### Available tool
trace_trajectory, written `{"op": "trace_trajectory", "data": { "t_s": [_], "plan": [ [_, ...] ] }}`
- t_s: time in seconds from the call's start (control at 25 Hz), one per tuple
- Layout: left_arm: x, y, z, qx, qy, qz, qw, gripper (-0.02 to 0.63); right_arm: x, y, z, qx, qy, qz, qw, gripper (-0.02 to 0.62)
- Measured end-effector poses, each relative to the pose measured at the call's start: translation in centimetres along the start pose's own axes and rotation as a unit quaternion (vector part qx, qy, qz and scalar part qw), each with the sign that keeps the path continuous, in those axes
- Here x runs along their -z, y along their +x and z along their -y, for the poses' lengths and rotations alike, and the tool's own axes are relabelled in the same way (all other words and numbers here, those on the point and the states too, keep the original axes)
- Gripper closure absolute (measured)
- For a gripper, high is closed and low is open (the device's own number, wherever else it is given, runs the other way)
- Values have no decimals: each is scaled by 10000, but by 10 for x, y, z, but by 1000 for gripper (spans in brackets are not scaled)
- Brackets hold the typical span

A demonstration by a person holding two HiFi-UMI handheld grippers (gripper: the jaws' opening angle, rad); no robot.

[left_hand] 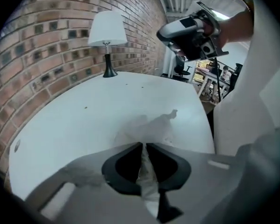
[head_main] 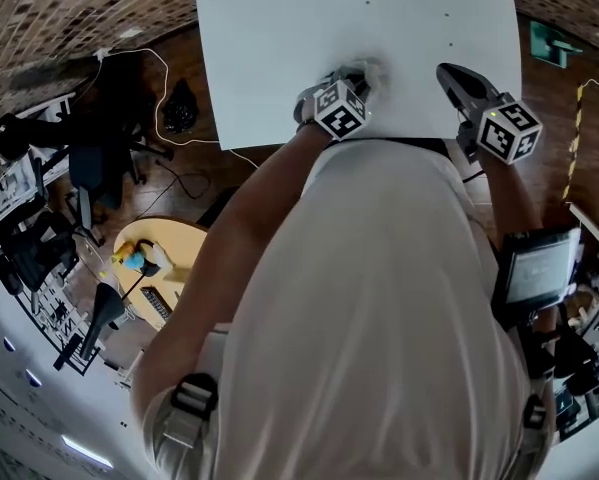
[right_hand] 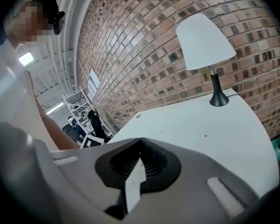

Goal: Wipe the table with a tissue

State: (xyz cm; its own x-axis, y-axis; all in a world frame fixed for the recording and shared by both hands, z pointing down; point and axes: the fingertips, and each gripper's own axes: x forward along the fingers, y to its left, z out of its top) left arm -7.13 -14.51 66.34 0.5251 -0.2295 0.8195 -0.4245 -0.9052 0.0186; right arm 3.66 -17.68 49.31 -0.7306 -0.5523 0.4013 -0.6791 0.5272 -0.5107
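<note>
We are pinching the white tissue (left_hand: pixel 146 174) between the fingers of the left gripper (left_hand: pixel 143 145), which are pressing almost together on it, while the rest of the tissue is bunching just beyond the fingertips and lying on the white table (left_hand: pixel 83 120). We are holding the right gripper (right_hand: pixel 140 143) off the table surface, well to the right of the left fingertips, with its fingers pressed together and nothing between them. A white-shaded lamp (right_hand: pixel 206 50) is standing at the table's far side, well beyond both pairs of fingertips.
</note>
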Motion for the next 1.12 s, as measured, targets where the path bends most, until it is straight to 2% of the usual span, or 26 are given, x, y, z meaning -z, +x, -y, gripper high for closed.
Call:
{"op": "trace_trajectory", "data": {
  "t_s": [0.08,0.16,0.24,0.32,0.36,0.56,0.72,0.8,0.88,0.96,1.12],
  "plan": [
    [1,3,13,309,61,21,9995,575,3,-1,-8,47,-11,9,10000,588],
    [8,-2,6,365,-37,59,9993,574,6,-5,-14,121,-9,34,9999,588],
    [25,-17,-26,-80,-589,164,9981,574,10,-11,-17,219,6,71,9997,588],
    [50,-44,-69,-691,-1299,287,9887,574,14,-16,-18,325,66,144,9993,588],
    [66,-57,-86,-931,-1484,286,9841,573,16,-18,-18,373,120,196,9990,588],
    [134,-99,-128,-1682,-1816,8,9689,572,29,-21,-19,476,396,347,9975,588],
    [139,-103,-131,-1897,-2001,10,9612,574,33,-21,-17,483,462,362,9971,588],
    [129,-94,-120,-1758,-1933,48,9652,574,30,-22,-16,467,474,400,9970,588],
    [111,-82,-105,-1428,-1597,90,9767,574,25,-22,-16,465,436,441,9970,588],
    [98,-79,-100,-1244,-1237,89,9844,574,19,-12,-19,408,389,496,9972,588],
    [69,-61,-71,-937,-1185,159,9884,574,23,-6,-15,221,406,410,9981,588]
  ]
}}
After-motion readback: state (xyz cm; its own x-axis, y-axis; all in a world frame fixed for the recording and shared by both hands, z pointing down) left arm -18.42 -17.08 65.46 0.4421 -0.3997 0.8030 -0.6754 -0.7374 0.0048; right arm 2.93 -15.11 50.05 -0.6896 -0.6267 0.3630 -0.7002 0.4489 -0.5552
